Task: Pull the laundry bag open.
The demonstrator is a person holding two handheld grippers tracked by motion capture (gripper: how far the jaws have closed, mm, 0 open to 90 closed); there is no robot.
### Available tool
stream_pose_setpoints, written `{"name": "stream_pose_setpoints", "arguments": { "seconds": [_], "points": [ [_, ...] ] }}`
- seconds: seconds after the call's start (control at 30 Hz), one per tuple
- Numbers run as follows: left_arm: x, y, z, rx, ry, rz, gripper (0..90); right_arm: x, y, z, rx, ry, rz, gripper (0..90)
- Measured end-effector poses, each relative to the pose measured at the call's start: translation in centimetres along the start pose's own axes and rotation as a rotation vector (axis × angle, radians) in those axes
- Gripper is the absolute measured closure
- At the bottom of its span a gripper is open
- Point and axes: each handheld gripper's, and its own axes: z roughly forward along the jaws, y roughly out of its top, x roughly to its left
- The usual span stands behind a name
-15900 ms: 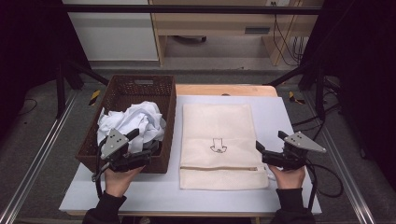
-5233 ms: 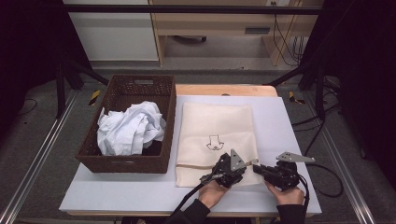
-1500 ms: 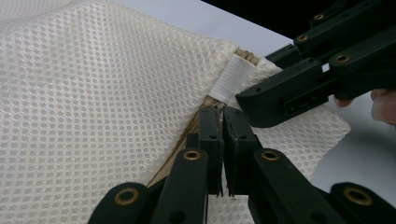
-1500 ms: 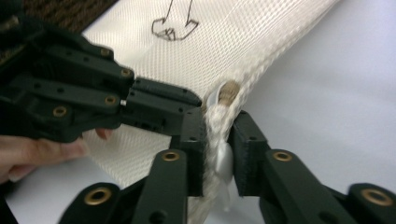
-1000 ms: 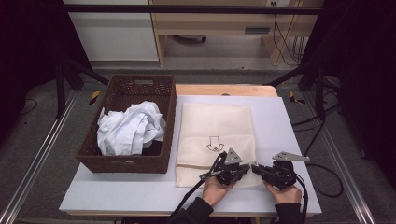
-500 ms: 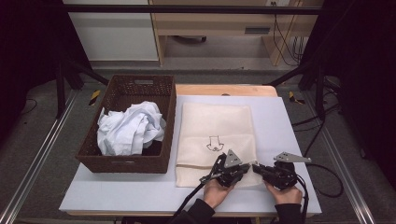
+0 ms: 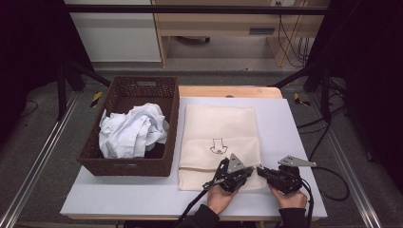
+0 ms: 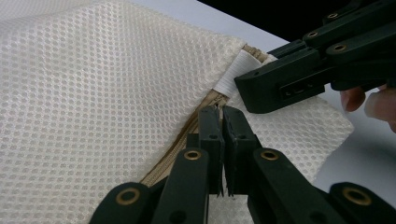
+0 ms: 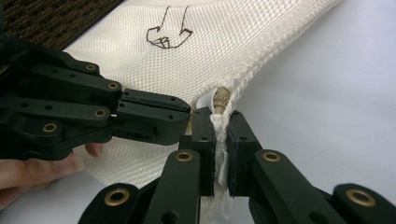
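Mesh laundry bag (image 7: 220,142) lies flat on the white table (image 7: 119,194), wicker basket (image 7: 130,164) just beside it; grey floor and dark frame around; left gripper (image 8: 223,114) pinched on the zipper (image 8: 173,154); right gripper (image 9: 221,122) clamps the bag's corner.

No legible text, brand or number was found in any view. The sole marking was a dark hand-drawn outline on the mesh laundry bag (image 7: 219,142), also seen in the right gripper view (image 9: 168,32); it appeared to be a pictogram, possibly a garment shape, not lettering.
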Motion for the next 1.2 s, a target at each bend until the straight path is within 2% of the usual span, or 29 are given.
{"name": "stream_pose_setpoints", "arguments": {
  "seconds": [0.53, 0.77, 0.9, 1.07, 1.2],
  "points": [
    [-0.11, 0.07, -0.19, -0.008, 0.01, -0.008, 86.7, 0.0, -0.08, 0.01, -0.007, -0.011, 0.015, 84.6],
    [0.32, 0.0, 0.13, 0.005, -0.027, -0.033, 86.0, -0.1, -0.2, 0.12, -0.001, 0.004, 0.014, 84.6],
    [0.19, 0.02, 0.17, 0.011, -0.016, -0.021, 86.1, -0.09, -0.21, 0.12, 0.001, 0.005, 0.013, 84.6],
    [-0.31, -0.04, 0.07, -0.007, 0.026, 0.004, 86.5, -0.14, -0.2, 0.14, -0.002, 0.002, 0.015, 84.6],
    [-0.21, -0.12, -0.07, -0.025, 0.027, -0.024, 86.7, -0.12, -0.24, 0.07, -0.002, 0.0, 0.017, 84.7]
  ]
}}
